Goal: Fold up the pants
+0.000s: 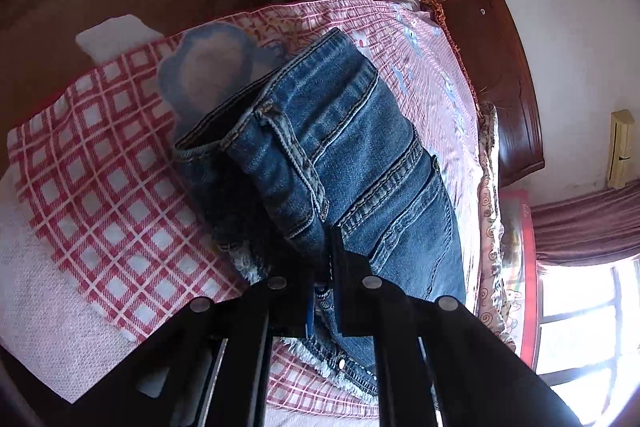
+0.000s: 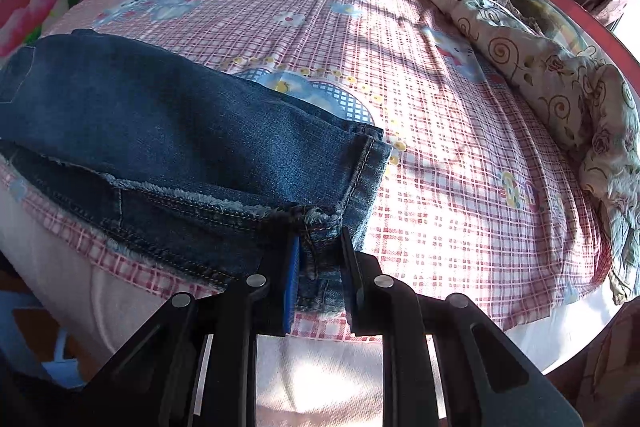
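Right wrist: jeans on pink checked bed sheet, sunlit.

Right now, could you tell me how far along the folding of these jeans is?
Partly done: the jeans lie doubled on the checked bedsheet, the legs stacked with both hems showing. In hand: the left gripper is shut on denim near the frayed edge, and the right gripper is shut on the hem end. Left: finishing the fold, flattening it and letting go.
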A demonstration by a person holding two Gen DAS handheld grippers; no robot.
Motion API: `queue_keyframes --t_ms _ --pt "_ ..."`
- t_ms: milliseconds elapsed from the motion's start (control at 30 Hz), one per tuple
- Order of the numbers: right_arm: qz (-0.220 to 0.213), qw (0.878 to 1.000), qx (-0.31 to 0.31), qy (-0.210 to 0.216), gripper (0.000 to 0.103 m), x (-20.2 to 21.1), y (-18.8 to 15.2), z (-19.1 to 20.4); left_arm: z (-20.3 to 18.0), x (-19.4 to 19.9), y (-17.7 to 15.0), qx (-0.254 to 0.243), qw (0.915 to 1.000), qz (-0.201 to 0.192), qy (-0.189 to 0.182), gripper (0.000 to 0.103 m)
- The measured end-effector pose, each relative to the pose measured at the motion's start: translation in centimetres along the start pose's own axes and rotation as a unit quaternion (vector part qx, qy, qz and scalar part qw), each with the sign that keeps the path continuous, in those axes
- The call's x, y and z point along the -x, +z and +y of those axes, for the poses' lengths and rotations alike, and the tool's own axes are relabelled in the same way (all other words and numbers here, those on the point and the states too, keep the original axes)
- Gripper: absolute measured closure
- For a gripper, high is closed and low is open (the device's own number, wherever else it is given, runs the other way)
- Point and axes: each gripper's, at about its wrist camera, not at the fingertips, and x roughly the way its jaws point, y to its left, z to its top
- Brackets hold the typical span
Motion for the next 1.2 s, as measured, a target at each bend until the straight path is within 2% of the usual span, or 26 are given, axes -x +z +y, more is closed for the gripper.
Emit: queue_keyframes --t_ms 67,133,200,233,267,333,367,400,433,500,567,633,700,800,833,933,1000,1033,1067,1100,1133,1200 --pt "0.003 1.0 0.009 0.001 0.085 -0.1 -0.2 0.2 -0.5 -0.2 -0.2 -0.023 0.9997 -0.008 0.008 0.096" --pt "0.004 1.0 0.015 -0.003 0.085 -0.2 -0.1 0.4 -0.8 -0.3 -0.1 -0.019 0.9997 -0.01 0.008 0.096" --pt "0.022 1.0 -0.004 0.007 0.083 -0.6 -0.1 0.1 -1.2 -0.1 0.4 -0.014 0.9998 -0.012 -0.002 0.096" --pt "0.022 0.999 -0.024 0.013 0.076 -0.5 -0.2 -0.3 -1.6 -0.1 0.5 -0.017 0.9998 -0.012 -0.005 0.096" --pt "0.022 0.998 -0.055 0.022 0.06 -0.4 -0.5 -1.0 -1.9 -0.2 0.8 -0.023 0.9997 -0.009 -0.006 0.096" --pt "0.034 0.988 -0.143 0.04 0.056 -0.2 -1.5 -2.9 -2.5 -0.6 1.3 -0.029 0.9996 0.0 -0.002 0.096" --pt "0.037 0.978 -0.195 0.059 0.056 0.0 -2.4 -4.0 -2.5 -0.8 1.5 -0.029 0.9996 0.005 0.001 0.096" --pt "0.039 0.962 -0.257 0.08 0.056 0.2 -3.4 -5.1 -2.3 -0.9 1.5 -0.024 0.9997 0.007 0.002 0.096" --pt "0.036 0.941 -0.32 0.105 0.056 0.4 -4.6 -6.0 -2.1 -1.1 1.6 -0.016 0.9998 0.01 -0.002 0.096" --pt "0.017 0.89 -0.429 0.155 0.056 0.9 -6.8 -7.2 -1.8 -1.5 1.6 -0.007 0.9999 0.011 -0.004 0.096" --pt "0.002 0.835 -0.507 0.214 0.056 0.7 -8.5 -7.7 -1.5 -1.4 1.4 -0.007 0.9999 0.011 -0.008 0.096" --pt "-0.002 0.793 -0.552 0.258 0.056 0.1 -9.5 -7.5 -1.6 -1.5 1.5 -0.009 0.9998 0.013 -0.008 0.096" --pt "0.001 0.775 -0.572 0.271 0.056 -0.4 -9.7 -7.0 -1.4 -1.5 1.4 -0.01 0.9998 0.016 -0.007 0.095" --pt "-0.028 0.739 -0.6 0.306 0.056 -0.3 -9.8 -7.0 -1.6 -1.6 1.6 -0.009 0.9998 0.02 -0.005 0.095" --pt "-0.031 0.731 -0.601 0.321 0.056 -0.4 -9.5 -7.0 -1.8 -1.8 1.8 -0.011 0.9997 0.02 -0.004 0.095" --pt "-0.012 0.726 -0.608 0.32 0.056 -0.9 -8.3 -6.6 -2.1 -2.2 2.2 -0.017 0.9996 0.022 0.002 0.095" --pt "0.021 0.714 -0.627 0.311 0.056 -2.2 -7.9 -6.2 -2.2 -2.1 2.3 -0.015 0.9997 0.019 -0.002 0.095" --pt "0.019 0.706 -0.632 0.32 0.056 -2.7 -7.8 -6.0 -2.1 -2.0 2.2 -0.014 0.9997 0.017 -0.005 0.095" --pt "0.014 0.712 -0.628 0.314 0.067 -2.9 -7.5 -5.9 -2.0 -1.9 2.3 -0.012 0.9998 0.015 -0.009 0.095" --pt "0.006 0.728 -0.619 0.295 0.074 -2.7 -7.0 -5.8 -2.0 -1.9 2.4 -0.008 0.9998 0.014 -0.012 0.095" --pt "0.002 0.736 -0.608 0.296 0.087 -2.6 -6.5 -5.6 -1.9 -1.9 2.4 -0.004 0.9998 0.013 -0.015 0.095" --pt "0.007 0.76 -0.586 0.279 0.094 -2.2 -5.3 -5.1 -1.8 -1.9 2.5 -0.007 0.9998 0.013 -0.017 0.095"
